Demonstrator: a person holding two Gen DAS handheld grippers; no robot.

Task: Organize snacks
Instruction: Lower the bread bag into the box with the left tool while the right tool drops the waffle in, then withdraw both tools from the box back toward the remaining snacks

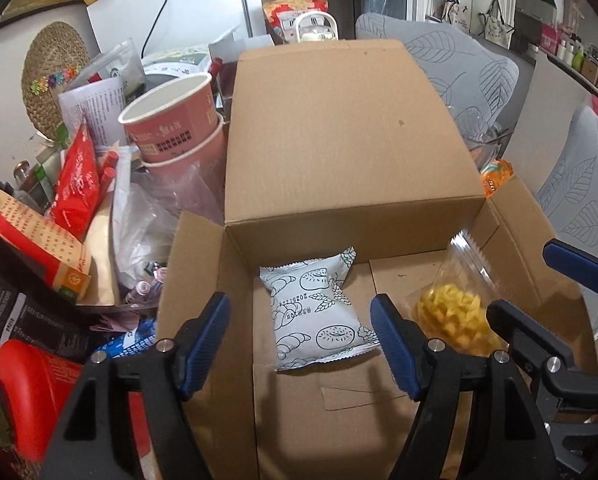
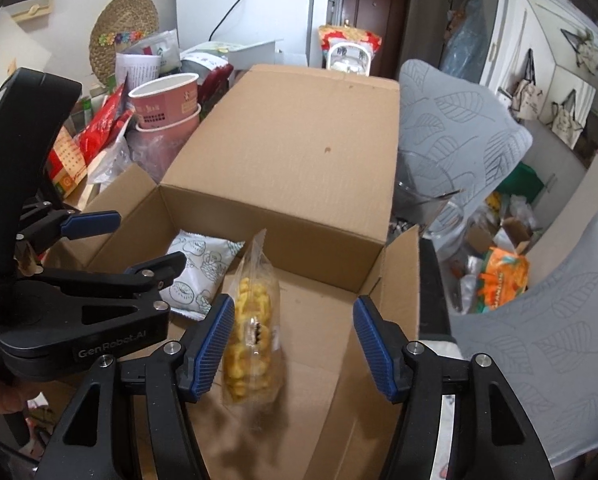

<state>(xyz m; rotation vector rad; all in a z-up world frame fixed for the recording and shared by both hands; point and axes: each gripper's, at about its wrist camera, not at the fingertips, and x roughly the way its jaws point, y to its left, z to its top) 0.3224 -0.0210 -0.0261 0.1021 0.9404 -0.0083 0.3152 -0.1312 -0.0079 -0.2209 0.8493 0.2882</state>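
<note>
A cluttered tabletop is seen, with stacked pink paper cups (image 1: pixel 175 120) upper left of the frame. The open cardboard box (image 1: pixel 351 140) sits centre, presumably as the snack bin. Inside, a white pastry-print packet (image 1: pixel 315 312) stamped "2025" lies flat; a clear bag of yellow snacks (image 2: pixel 251 344) looks just dropped. Both the left gripper (image 1: pixel 299 344) and right gripper (image 2: pixel 293 346) are spread wide, nothing held. "GenRobot.AI" can be read on the left one.

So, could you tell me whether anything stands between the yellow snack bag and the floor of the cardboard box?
Nothing visible does. The yellow snack bag sits between the open right gripper fingers over bare floor of the cardboard box. The white pastry packet lies off to its left, not beneath it.
</note>
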